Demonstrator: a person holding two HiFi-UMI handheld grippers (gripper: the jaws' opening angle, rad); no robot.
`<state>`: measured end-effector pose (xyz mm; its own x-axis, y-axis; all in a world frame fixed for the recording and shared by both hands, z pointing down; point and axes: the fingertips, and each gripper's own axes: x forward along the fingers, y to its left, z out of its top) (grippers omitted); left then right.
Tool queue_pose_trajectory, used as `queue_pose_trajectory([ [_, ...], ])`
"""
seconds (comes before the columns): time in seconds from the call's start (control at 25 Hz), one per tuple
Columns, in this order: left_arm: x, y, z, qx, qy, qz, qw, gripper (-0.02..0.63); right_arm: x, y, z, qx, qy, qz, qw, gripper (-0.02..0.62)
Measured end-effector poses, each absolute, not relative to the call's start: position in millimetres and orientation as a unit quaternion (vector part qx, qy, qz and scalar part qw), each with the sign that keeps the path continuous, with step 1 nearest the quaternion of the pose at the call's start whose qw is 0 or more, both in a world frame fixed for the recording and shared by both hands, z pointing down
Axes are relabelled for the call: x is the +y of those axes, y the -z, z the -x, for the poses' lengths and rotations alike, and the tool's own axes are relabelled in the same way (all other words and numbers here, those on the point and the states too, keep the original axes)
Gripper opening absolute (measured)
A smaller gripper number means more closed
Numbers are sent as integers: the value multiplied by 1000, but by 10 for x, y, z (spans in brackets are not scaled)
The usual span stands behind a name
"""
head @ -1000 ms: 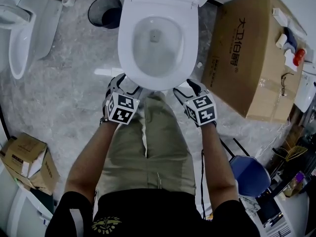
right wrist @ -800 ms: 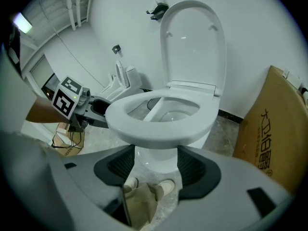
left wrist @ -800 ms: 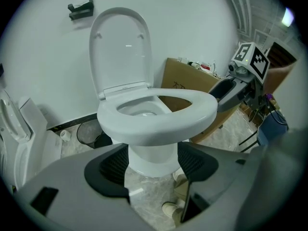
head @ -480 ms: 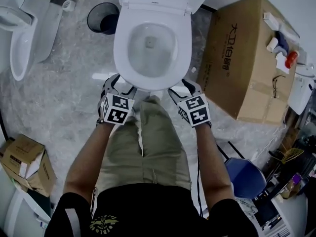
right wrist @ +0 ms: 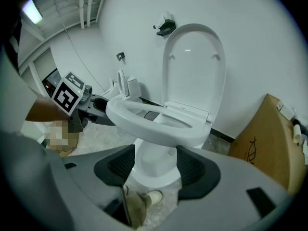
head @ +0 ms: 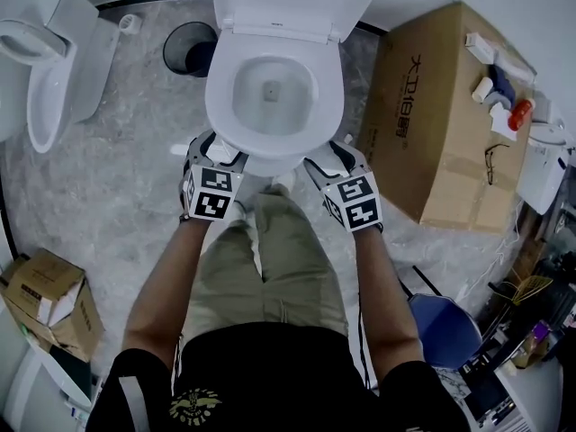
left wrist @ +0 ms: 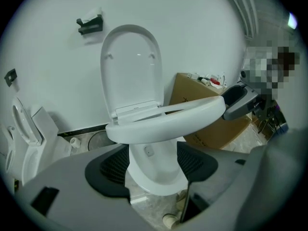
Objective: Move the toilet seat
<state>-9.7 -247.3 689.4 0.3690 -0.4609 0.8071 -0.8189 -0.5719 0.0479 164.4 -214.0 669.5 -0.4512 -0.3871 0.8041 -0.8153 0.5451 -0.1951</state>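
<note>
You stand at the front of the toilet bowl [head: 270,165], which sits at the far edge of the floor against the wall, with a cardboard box [head: 441,106] just beside it on your right. The lid [left wrist: 131,66] is upright against the wall, and the toilet seat [head: 274,144] lies roughly level over the bowl. From these low angles you cannot tell whether it rests on the rim or is a little off it. The left gripper [head: 213,148] is at the seat's front left curve and the right gripper [head: 331,158] is at the front right curve, both slightly below the ring. Each gripper view shows its fingers [left wrist: 113,165] spread wide, with only the bowl's pedestal showing between them and nothing pinched. Each gripper's tip looks to be at the seat's outer edge, or touching it. This appears to be the approach, getting purchase on the seat before swinging it on its hinge. For the next move, you likely want both tips hooked under the front rim and raised together and evenly, so the ring pivots up toward the lid without twisting at the hinge. Watch for smooth plastic slipping off the open fingers.
</note>
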Motion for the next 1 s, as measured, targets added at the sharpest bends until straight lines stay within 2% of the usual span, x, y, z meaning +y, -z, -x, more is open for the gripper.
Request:
queue_pose_trajectory([
  [0.32,-2696,-6644,110,-423,-384,-786,238,324,-2428,-6254,-1636,-820,-234,-373,365,284],
  [0.64,-2798,-6560,103,-435,-386,-776,242,324,-2568,-6189,-1630,-824,-162,-330,432,279],
  [0.72,-2847,-6527,87,-437,-389,-777,232,322,-2655,-6141,-1668,-824,-165,-338,423,235],
  [1.0,-2958,-6375,84,-439,-399,-775,220,322,-2819,-5991,-1692,-833,-179,-335,402,235],
])
